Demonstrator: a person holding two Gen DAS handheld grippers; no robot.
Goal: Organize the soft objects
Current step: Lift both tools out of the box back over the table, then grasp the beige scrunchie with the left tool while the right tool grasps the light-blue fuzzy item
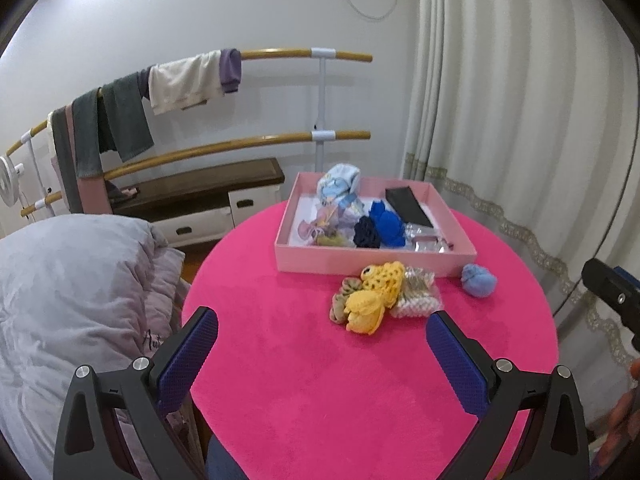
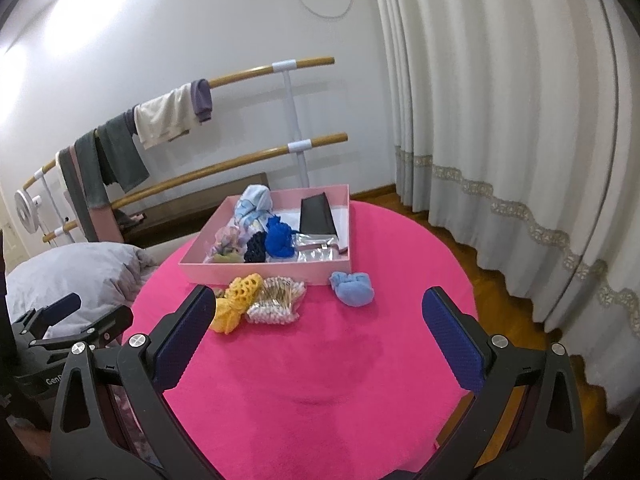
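Both my left gripper (image 1: 322,330) and right gripper (image 2: 316,310) gape empty over the round pink table (image 2: 320,380); at 12 o'clock sits one pink cardboard box (image 2: 264,270), one light-blue cloth bundle (image 2: 353,287) before it, and only the left view shows the olive scrunchie (image 1: 343,300).

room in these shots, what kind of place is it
Most likely a room in a home, perhaps a bedroom. A rumpled grey duvet lies beside the round pink table, clothes hang over a wooden double-bar rail, and long pleated curtains reach the wooden floor.
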